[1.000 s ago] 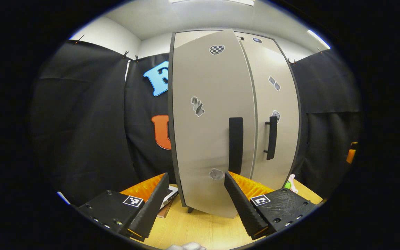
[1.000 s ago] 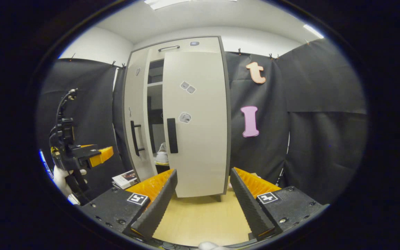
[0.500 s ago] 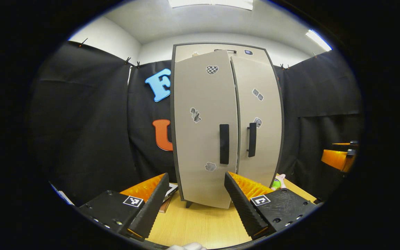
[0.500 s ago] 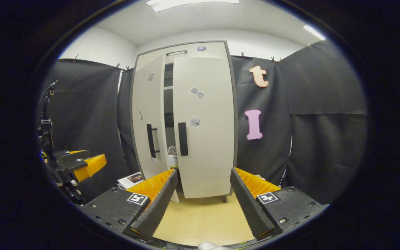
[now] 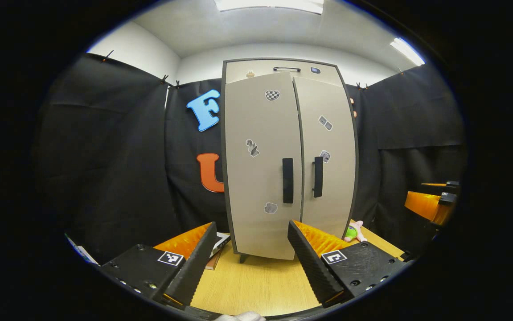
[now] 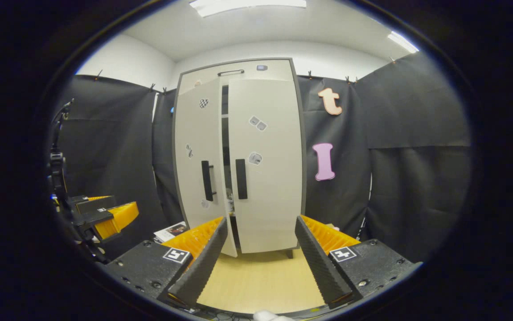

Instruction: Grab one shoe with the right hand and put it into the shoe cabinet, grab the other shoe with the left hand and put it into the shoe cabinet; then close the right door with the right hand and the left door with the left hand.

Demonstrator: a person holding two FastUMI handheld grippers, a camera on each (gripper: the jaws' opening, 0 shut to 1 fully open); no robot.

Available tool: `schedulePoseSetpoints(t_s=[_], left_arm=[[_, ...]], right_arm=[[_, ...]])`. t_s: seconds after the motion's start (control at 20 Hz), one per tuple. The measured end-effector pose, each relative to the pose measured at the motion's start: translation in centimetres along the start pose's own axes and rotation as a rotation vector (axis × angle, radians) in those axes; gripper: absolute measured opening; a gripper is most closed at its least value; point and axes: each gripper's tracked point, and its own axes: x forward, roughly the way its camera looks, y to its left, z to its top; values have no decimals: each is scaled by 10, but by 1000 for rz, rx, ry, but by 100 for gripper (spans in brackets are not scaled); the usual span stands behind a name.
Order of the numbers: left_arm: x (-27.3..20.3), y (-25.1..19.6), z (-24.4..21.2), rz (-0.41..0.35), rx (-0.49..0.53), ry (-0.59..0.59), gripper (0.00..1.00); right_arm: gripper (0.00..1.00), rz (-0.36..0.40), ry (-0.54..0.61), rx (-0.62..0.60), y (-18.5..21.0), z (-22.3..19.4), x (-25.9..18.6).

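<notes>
Cabinet stands on the counter; left door slightly ajar, right door nearly closed. Left hand-held gripper and right hand-held gripper both gape apart, empty, clear of the doors

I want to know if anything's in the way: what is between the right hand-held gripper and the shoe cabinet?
In the right gripper view, just bare wooden floor lies between the right hand-held gripper and the shoe cabinet.
</notes>
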Motion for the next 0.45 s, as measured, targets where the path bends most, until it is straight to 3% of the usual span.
schedulePoseSetpoints(t_s=[0.15, 0.2, 0.45], left_arm=[[-3, -3, 5, -10, 7, -16, 96], [-4, -5, 5, -19, 3, -15, 96], [-5, -6, 6, -36, -1, -17, 96]], right_arm=[[99, -13, -3, -2, -2, 0, -5], [94, -12, -1, 0, 0, -1, -5], [99, -15, -11, 4, 3, 4, -8]])
